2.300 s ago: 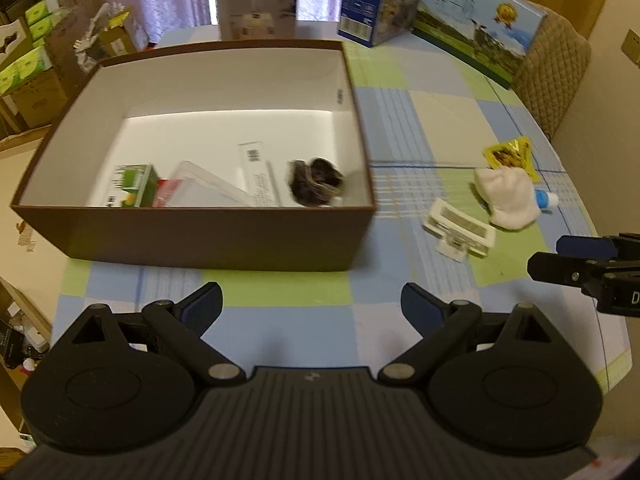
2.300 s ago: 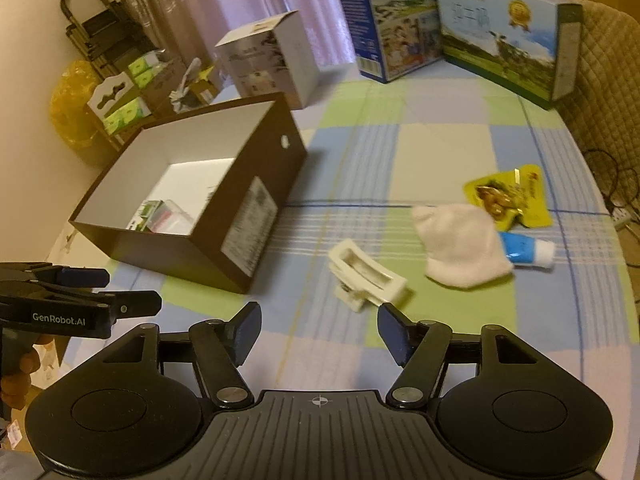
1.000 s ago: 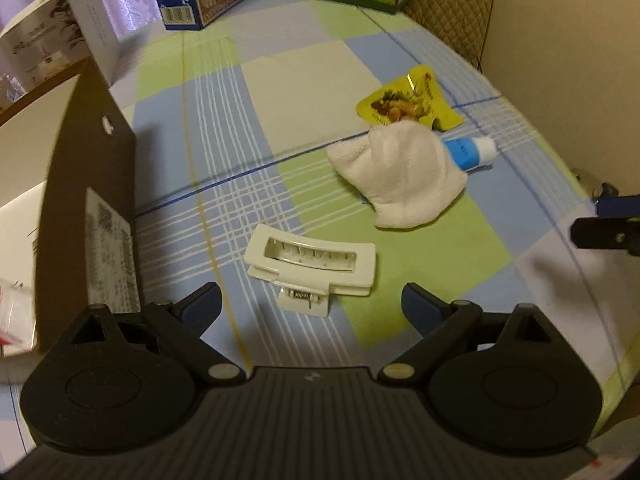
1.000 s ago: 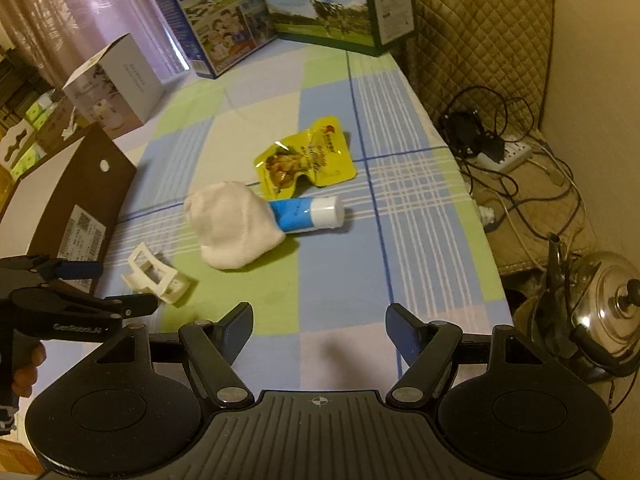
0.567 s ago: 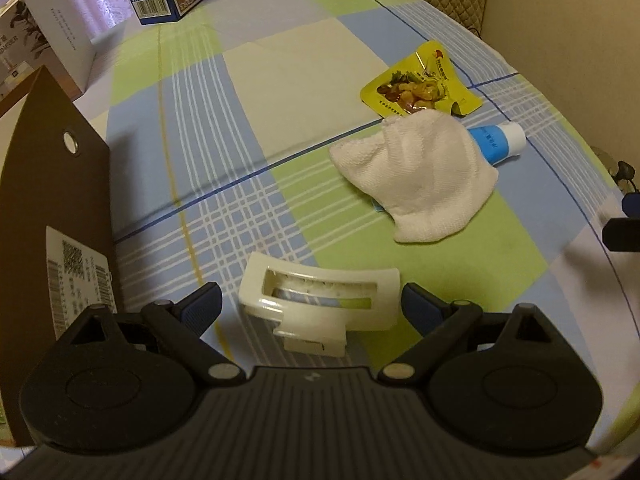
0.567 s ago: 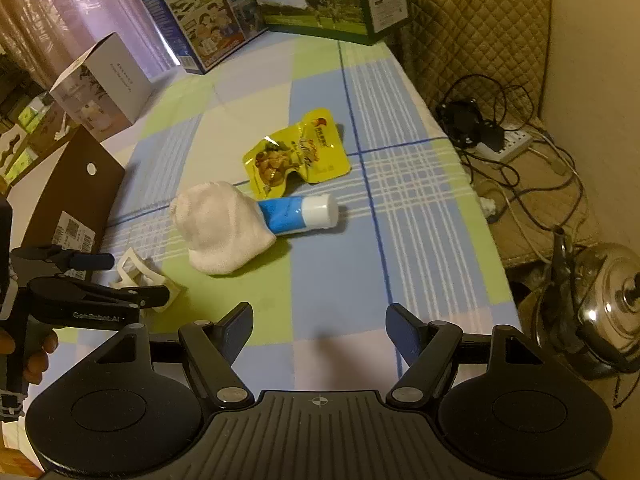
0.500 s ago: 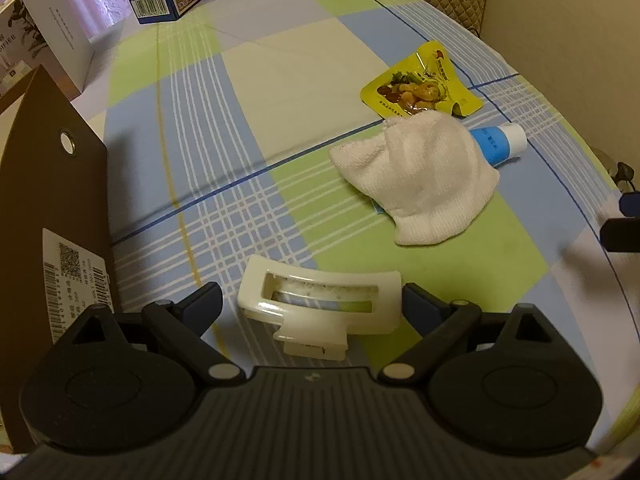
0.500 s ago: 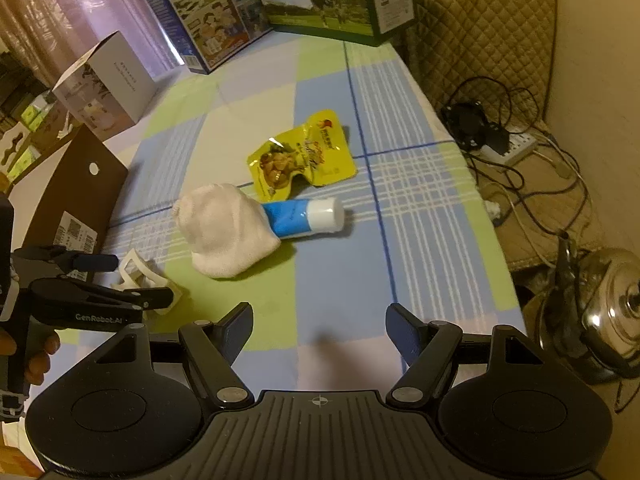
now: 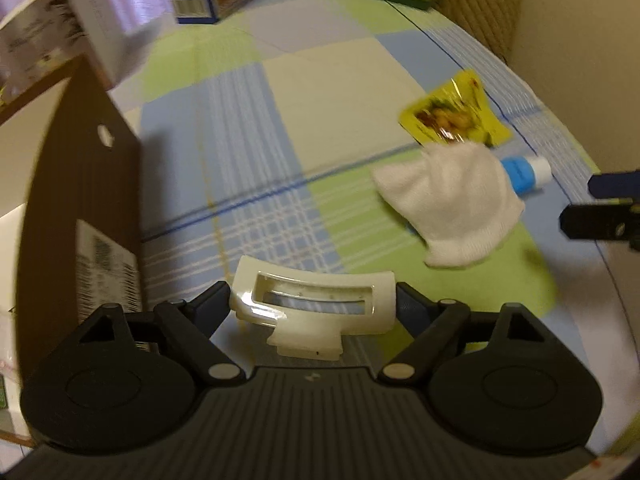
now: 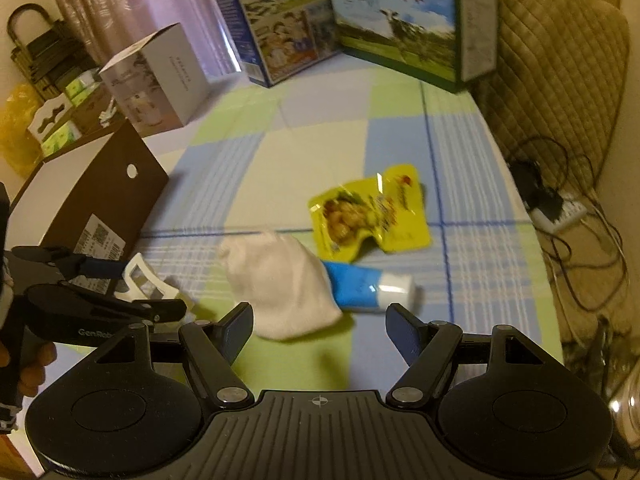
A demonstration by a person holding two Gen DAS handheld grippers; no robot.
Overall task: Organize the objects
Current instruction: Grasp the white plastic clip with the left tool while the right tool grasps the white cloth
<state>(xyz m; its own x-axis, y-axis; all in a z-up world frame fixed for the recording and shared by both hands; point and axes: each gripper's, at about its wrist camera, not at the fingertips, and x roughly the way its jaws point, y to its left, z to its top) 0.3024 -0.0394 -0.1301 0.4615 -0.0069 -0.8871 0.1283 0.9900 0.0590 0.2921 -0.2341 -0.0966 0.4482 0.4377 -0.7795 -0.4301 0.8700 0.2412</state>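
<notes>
Left wrist view, from left to right: a brown cardboard box (image 9: pixel 86 184) stands at your far left, open at the top, its labelled end wall facing you. It looks like the place where loose things are meant to go. Just right of it, your left gripper (image 9: pixel 314 300) has its fingers closed in on a cream plastic clip (image 9: pixel 316 300), one finger at each short end, so you are holding the clip across its length. Whether it has left the checked tablecloth (image 9: pixel 248 120) is hard to tell. Further right lies a white cloth (image 9: pixel 452 212), draped over the near end of a blue tube (image 9: pixel 524 172) with a white cap. A yellow snack packet (image 9: pixel 452 120) lies just behind them, touching the cloth's far edge. At the far right edge, the dark fingers of your other tool poke into view.

Right wrist view: your left hand (image 10: pixel 28 364) grips its tool at the left edge, level and pointing right, near the box corner. Your right gripper (image 10: pixel 318 330) sits low and roughly level, fingers spread wide and holding nothing. It points at the cloth and tube, which lie just ahead of its fingertips. My judgement: the clip goes into the box next, and the cloth, tube and packet are still to be collected.
</notes>
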